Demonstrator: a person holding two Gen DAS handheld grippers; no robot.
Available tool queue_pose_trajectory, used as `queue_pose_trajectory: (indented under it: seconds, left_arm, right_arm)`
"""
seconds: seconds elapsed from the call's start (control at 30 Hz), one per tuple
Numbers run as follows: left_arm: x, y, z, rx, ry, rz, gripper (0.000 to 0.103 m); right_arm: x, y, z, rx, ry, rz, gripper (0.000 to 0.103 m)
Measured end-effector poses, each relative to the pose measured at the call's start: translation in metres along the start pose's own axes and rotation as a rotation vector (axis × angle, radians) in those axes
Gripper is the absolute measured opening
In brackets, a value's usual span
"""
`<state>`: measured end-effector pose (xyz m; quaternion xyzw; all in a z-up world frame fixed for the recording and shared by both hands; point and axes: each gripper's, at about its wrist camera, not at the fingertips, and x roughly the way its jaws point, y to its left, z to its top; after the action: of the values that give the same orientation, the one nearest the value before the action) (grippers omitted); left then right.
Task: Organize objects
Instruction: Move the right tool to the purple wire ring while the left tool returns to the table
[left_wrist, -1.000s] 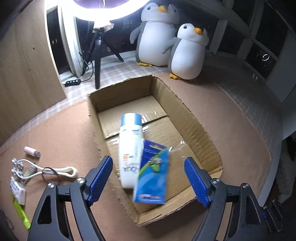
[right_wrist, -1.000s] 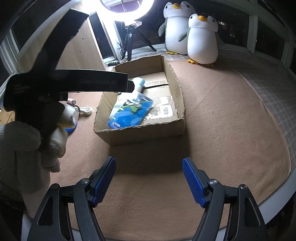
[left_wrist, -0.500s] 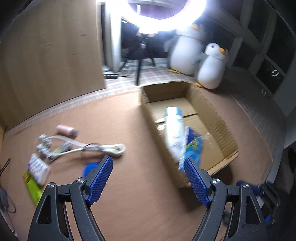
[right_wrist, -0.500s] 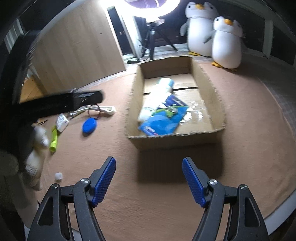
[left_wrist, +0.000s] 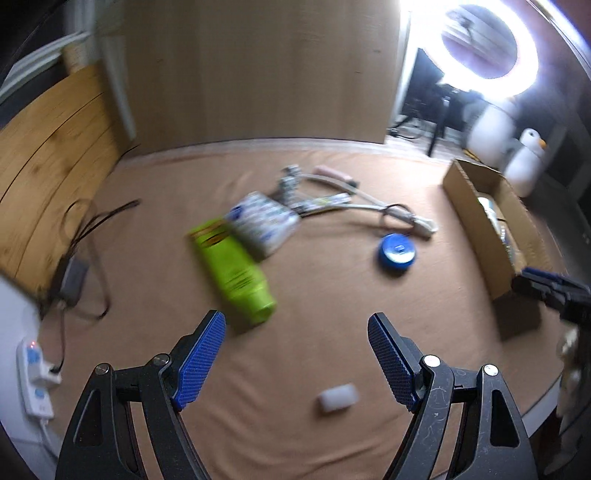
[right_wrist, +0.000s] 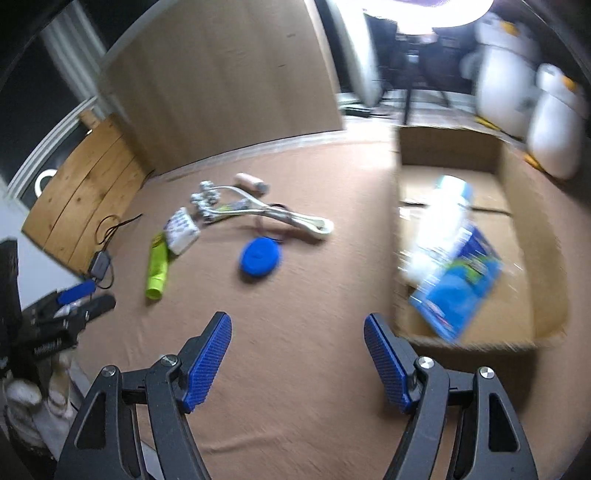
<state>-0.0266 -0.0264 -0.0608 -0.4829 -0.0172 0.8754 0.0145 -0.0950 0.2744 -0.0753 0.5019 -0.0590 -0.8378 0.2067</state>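
Tan felt-like mat bears a blurred, seemingly cylindrical green tube.

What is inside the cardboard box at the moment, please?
The cardboard box holds a white bottle with a blue cap and, partly over it, a blue packet. What lies beneath them is covered.

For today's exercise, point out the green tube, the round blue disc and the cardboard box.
green tube (left_wrist: 232, 271), left wrist view, middle of its body
round blue disc (right_wrist: 259, 258), right wrist view, centre of its top
cardboard box (right_wrist: 461, 336), right wrist view, near wall
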Motion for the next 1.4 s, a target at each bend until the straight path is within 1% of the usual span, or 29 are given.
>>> queue_pose_trajectory:
  seconds: [0.1,0.13,0.17,0.23,0.27,0.3,0.37,0.43,0.57,0.63,0.77,1.07,1.13,1.17,1.23,1.27,1.3,1.33,1.37,1.4]
  left_arm:
    - [-0.008,0.019,-0.013,-0.036,-0.008,0.015,0.082]
    - [-0.011,0.024,-0.017,-0.047,-0.011,0.016,0.082]
    - [-0.013,0.031,-0.021,-0.057,-0.014,0.014,0.082]
    - [-0.016,0.035,-0.024,-0.057,-0.012,0.015,0.082]
    - [-0.016,0.041,-0.026,-0.054,-0.013,0.023,0.082]
    - [-0.017,0.042,-0.026,-0.055,-0.014,0.028,0.082]
    - [-0.017,0.052,-0.028,-0.071,-0.014,0.032,0.082]
    - [-0.017,0.059,-0.027,-0.085,-0.012,0.032,0.082]
    - [-0.012,0.070,-0.031,-0.101,0.002,0.034,0.082]
    - [-0.010,0.074,-0.033,-0.102,0.008,0.032,0.082]
    - [-0.006,0.078,-0.035,-0.112,0.016,0.027,0.082]
    - [0.000,0.080,-0.038,-0.120,0.028,0.010,0.082]
    - [0.002,0.080,-0.038,-0.121,0.031,0.008,0.082]
    - [0.002,0.080,-0.039,-0.121,0.034,0.007,0.082]
    - [0.003,0.080,-0.040,-0.119,0.035,0.007,0.082]
    - [0.002,0.080,-0.040,-0.119,0.035,0.007,0.082]
    - [0.002,0.081,-0.041,-0.119,0.033,0.007,0.082]
    - [0.001,0.083,-0.041,-0.122,0.031,0.008,0.082]
    - [0.001,0.084,-0.041,-0.126,0.031,0.009,0.082]
    - [0.002,0.084,-0.041,-0.130,0.032,0.008,0.082]
  right_arm:
    - [0.022,0.013,0.014,0.003,0.022,0.039,0.069]
    - [0.031,0.016,0.019,0.015,0.035,0.057,0.063]
    - [0.042,0.017,0.024,0.036,0.051,0.075,0.053]
    - [0.057,0.017,0.031,0.075,0.076,0.081,0.039]
    - [0.064,0.016,0.035,0.092,0.084,0.075,0.035]
    - [0.070,0.016,0.038,0.103,0.090,0.062,0.033]
    - [0.082,0.012,0.044,0.127,0.098,0.039,0.022]
    - [0.094,0.004,0.047,0.169,0.113,0.037,0.020]
    - [0.118,-0.014,0.052,0.296,0.148,0.066,0.020]
    - [0.126,-0.018,0.051,0.335,0.162,0.080,0.020]
    - [0.135,-0.011,0.049,0.332,0.178,0.093,0.020]
    - [0.151,0.027,0.051,0.220,0.211,0.132,0.020]
    - [0.156,0.040,0.054,0.171,0.218,0.140,0.020]
    - [0.159,0.044,0.055,0.149,0.225,0.144,0.022]
    - [0.157,0.055,0.059,0.071,0.231,0.128,0.022]
    - [0.152,0.059,0.061,0.021,0.213,0.104,0.024]
    - [0.145,0.061,0.063,-0.017,0.189,0.081,0.027]
    - [0.136,0.061,0.066,-0.058,0.150,0.047,0.037]
    - [0.131,0.060,0.068,-0.076,0.128,0.032,0.049]
    - [0.126,0.059,0.071,-0.098,0.106,0.016,0.053]
